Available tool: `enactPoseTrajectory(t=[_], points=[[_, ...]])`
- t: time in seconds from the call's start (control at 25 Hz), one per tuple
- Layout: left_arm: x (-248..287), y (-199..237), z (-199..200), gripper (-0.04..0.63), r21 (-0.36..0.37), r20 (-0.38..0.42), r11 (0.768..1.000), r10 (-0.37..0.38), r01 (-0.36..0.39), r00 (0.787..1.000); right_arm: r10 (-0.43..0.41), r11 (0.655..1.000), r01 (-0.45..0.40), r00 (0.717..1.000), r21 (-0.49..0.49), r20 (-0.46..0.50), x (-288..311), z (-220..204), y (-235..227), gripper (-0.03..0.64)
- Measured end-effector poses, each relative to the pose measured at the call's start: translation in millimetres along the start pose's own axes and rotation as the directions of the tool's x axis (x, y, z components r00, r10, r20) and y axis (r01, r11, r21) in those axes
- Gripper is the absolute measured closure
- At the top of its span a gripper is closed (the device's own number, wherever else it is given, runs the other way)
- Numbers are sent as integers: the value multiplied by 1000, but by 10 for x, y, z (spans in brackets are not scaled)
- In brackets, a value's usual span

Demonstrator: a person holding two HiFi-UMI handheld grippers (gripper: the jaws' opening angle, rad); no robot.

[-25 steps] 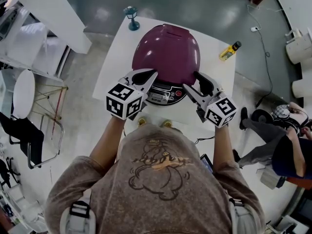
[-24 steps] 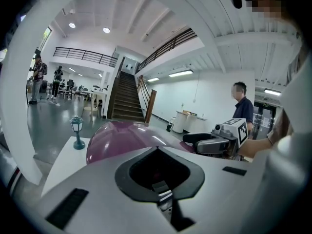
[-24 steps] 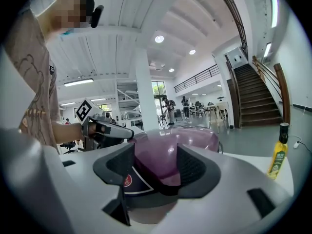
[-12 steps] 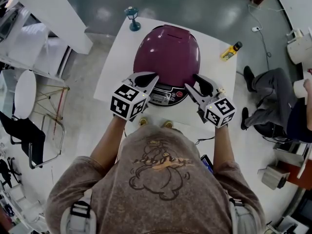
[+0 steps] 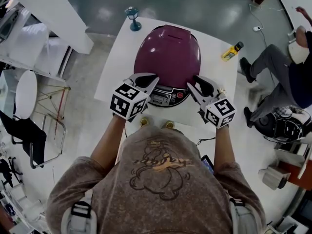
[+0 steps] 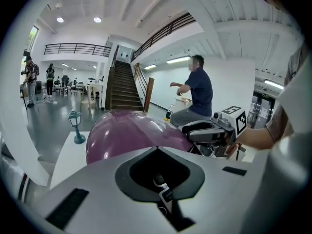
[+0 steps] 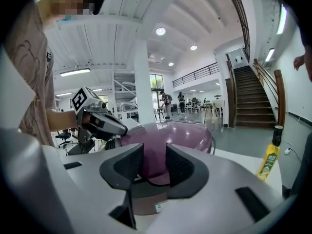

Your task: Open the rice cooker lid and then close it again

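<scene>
Left gripper [image 6: 157, 149] holding its jaws together, nothing in them, tip just beside the cooker [image 5: 167, 52] front. Right gripper [image 7: 155, 151] closing, gap showing, pads pressing nothing, purple lid seen through it. Cooker sitting lid-down mid table [image 5: 114, 62], between both grippers. Small lamp [image 5: 131, 17] standing at the far corner, yellow bottle [image 5: 229, 51] lying off right

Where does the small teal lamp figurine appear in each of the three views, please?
Head view: the lamp stands at upper left of centre, on the far corner of the table, beyond the rice cooker.
Left gripper view: the lamp is at middle left, just left of the rice cooker's purple lid.
Right gripper view: not in it.
Shared landmark: the purple rice cooker, near the centre of all three views.
</scene>
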State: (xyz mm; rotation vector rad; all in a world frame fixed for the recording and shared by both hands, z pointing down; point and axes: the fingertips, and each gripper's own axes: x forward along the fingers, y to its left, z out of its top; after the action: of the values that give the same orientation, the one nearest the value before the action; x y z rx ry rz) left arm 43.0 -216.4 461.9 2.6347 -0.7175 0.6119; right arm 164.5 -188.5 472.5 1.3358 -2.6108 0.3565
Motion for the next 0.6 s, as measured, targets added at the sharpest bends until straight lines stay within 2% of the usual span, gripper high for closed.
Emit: enactPoseTrajectory(t=[0.28,0.52,0.6], points=[[2,-6,-34,575,3,-47,1000,-6,6,999,-12,998,9,999,-59,-46,10,-29,11,499],[47,-18,-66,575,52,-106,999,7,-1,994,-20,998,17,999,-53,-51,15,-50,-4,500],[53,-14,-70,575,40,-117,999,-8,13,993,-25,998,22,998,-53,-53,17,-55,-4,500]])
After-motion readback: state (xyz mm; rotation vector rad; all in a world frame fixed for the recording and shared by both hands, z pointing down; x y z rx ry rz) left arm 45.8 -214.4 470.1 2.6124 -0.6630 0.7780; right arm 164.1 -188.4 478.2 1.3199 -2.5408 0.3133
